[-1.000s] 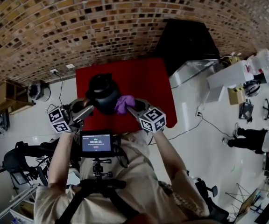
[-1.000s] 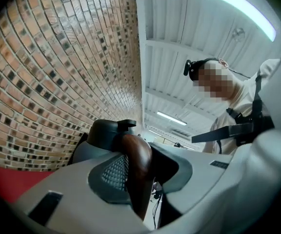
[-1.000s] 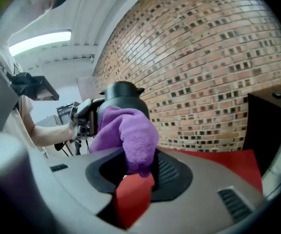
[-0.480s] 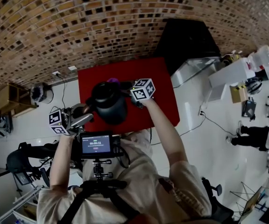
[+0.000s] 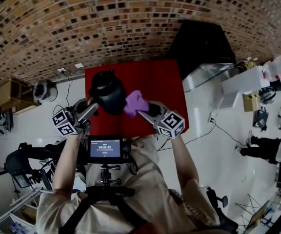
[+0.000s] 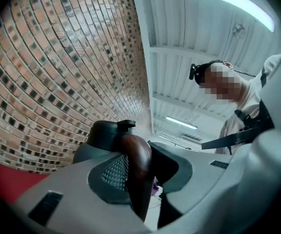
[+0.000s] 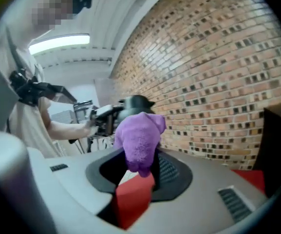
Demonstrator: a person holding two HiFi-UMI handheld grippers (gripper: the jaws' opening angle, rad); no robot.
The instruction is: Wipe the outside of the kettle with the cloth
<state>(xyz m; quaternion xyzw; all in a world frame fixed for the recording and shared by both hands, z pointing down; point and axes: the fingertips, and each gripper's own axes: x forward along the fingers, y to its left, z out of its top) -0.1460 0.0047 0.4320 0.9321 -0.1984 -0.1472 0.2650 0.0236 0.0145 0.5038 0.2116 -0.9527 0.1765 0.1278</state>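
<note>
Two claws in use, one per hand. Kettle (image 5: 107,92): dark, rounded body with a smooth, matte-looking shell, a domed lid and a small knob on top. From the head view it sits over the near-left part of the red tabletop (image 5: 157,82); whether its base rests on that flat, plain surface or hangs just above it, I cannot tell. Handle (image 6: 136,169): glossy reddish-brown, curved and rounded, with a wood-like sheen. Cloth (image 5: 134,103): purple, fuzzy pile, bunched into a soft lump with a lobe flopping over at the top. Backdrop is a brick wall (image 5: 82,28) of mottled tan and dark brown bricks. Left claw (image 5: 90,109): jaws partly closed and clamped on the handle, which fills the gap between them; the grey mesh-textured pad (image 6: 115,172) on one side presses flat against it, and the kettle's lid rises just beyond. Right claw (image 5: 145,112): jaws drawn in on the lower end of the cloth, pinching it, with the bulk of the cloth standing up past the tips. The cloth lies at the kettle's right flank, just beside it or touching; actual contact cannot be confirmed. From the right gripper view the kettle's dark top peeks out directly behind the cloth. Claw bodies are smooth grey plastic, each with a black-and-white marker cube (image 5: 171,124).
</note>
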